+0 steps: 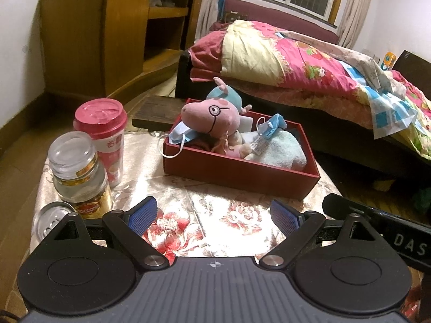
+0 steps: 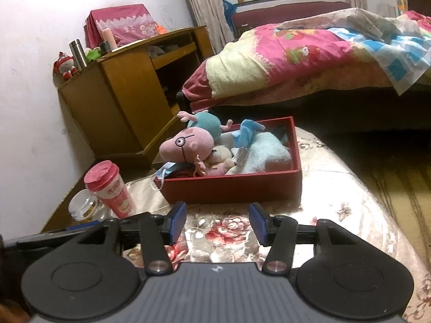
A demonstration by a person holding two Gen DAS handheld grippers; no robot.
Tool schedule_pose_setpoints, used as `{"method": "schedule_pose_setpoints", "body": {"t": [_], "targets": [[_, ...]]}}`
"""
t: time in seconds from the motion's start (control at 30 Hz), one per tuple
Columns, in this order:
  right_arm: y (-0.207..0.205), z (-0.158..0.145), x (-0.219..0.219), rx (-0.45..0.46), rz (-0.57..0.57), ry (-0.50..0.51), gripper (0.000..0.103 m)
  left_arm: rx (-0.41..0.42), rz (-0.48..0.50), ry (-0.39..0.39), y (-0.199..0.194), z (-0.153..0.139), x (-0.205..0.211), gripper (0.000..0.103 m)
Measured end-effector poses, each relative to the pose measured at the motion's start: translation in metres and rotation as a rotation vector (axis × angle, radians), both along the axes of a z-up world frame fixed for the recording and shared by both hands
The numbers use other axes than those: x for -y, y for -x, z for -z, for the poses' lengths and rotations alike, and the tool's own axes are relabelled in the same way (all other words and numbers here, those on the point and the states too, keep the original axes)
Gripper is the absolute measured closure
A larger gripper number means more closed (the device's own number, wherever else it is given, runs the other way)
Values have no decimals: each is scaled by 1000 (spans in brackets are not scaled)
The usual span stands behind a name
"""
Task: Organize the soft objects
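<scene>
Basically done: pink pig plush (image 1: 212,117), blue face masks (image 1: 181,134), pale blue folded towel (image 1: 282,150) and small beige plush (image 2: 219,158) all sit in our red rectangular cardboard box (image 1: 237,175) mid-table. Left gripper (image 1: 214,215) and right gripper (image 2: 217,223) both spread, empty, near the front edge. Nothing soft left on the floral tablecloth (image 1: 229,231).
</scene>
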State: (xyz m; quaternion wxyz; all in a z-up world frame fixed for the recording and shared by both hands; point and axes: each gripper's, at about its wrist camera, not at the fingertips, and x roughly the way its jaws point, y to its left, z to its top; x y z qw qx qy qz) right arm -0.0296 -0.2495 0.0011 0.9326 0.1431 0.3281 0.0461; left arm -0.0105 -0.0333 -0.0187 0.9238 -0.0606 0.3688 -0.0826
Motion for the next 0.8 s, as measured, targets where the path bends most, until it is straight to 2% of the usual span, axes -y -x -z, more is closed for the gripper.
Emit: {"method": "schedule_pose_setpoints", "body": {"t": [0.8], "targets": [[-2, 2, 6, -9, 14, -17, 74, -4, 9, -9, -1, -1, 2, 14]]}}
